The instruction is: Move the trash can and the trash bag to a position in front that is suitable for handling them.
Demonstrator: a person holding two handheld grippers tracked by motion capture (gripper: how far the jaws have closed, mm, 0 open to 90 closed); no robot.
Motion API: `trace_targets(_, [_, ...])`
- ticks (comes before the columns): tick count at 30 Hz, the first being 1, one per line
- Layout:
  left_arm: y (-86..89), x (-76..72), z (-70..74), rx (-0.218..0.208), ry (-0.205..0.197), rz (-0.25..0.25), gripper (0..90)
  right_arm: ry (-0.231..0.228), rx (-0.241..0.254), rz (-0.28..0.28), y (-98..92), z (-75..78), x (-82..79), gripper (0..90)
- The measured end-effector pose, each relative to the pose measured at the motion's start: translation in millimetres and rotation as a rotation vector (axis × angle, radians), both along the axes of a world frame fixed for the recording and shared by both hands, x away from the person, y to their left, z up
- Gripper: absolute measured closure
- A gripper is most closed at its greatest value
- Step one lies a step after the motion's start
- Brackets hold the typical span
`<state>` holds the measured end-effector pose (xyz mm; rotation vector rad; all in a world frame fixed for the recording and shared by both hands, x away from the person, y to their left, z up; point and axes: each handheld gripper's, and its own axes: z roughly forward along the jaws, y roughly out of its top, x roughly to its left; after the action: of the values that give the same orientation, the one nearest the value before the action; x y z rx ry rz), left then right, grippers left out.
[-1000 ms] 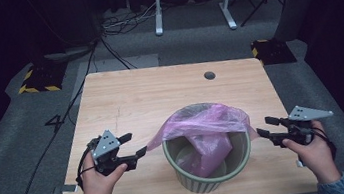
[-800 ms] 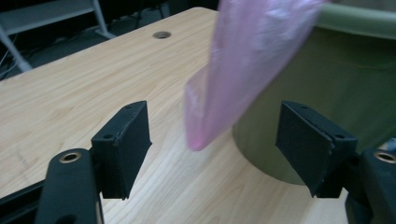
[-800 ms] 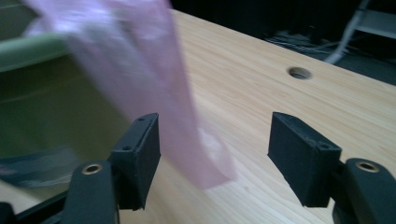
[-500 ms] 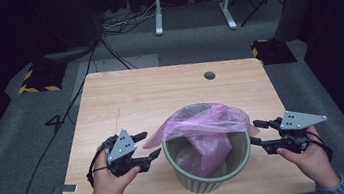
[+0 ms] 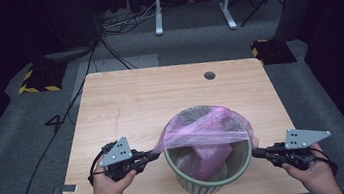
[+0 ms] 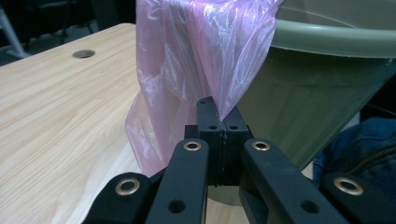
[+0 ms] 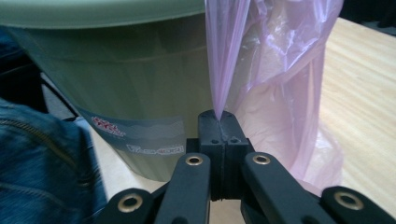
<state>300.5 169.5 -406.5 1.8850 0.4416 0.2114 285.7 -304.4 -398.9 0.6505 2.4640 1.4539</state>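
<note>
Bin label (image 7: 140, 137), both tools pinching bag (image 5: 204, 128)

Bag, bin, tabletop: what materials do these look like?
Pink bag: thin translucent plastic film, glossy and crinkled. Green bin: looks like moulded plastic, smooth semi-matte wall, printed sticker. Table: light woodgrain, likely laminate; can't confirm solid wood.

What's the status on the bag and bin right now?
Left gripper shut on pink bag, right gripper shut on its opposite edge. Bag stretched across green bin on table. Nothing in the way.
</note>
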Motion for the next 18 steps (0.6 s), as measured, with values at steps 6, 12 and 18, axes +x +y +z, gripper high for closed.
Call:
trace_targets(6, [-3.7, -10.3, -4.4, -0.002, -0.015, -0.031, 89.9, 0.019, 0.011, 0.044, 0.5, -6.0, -9.6, 90.0])
trace_targets(12, [-2.7, -34.0, 5.1, -0.010, -0.063, -0.066, 89.4, 0.000, 0.042, 0.074, 1.0, 5.6, -28.1, 90.0])
trace_targets(18, [-6.8, -48.8, -8.2, 0.056, -0.042, -0.144, 90.0, 0.024, -0.032, 0.145, 5.7, 1.9, -47.7, 90.0])
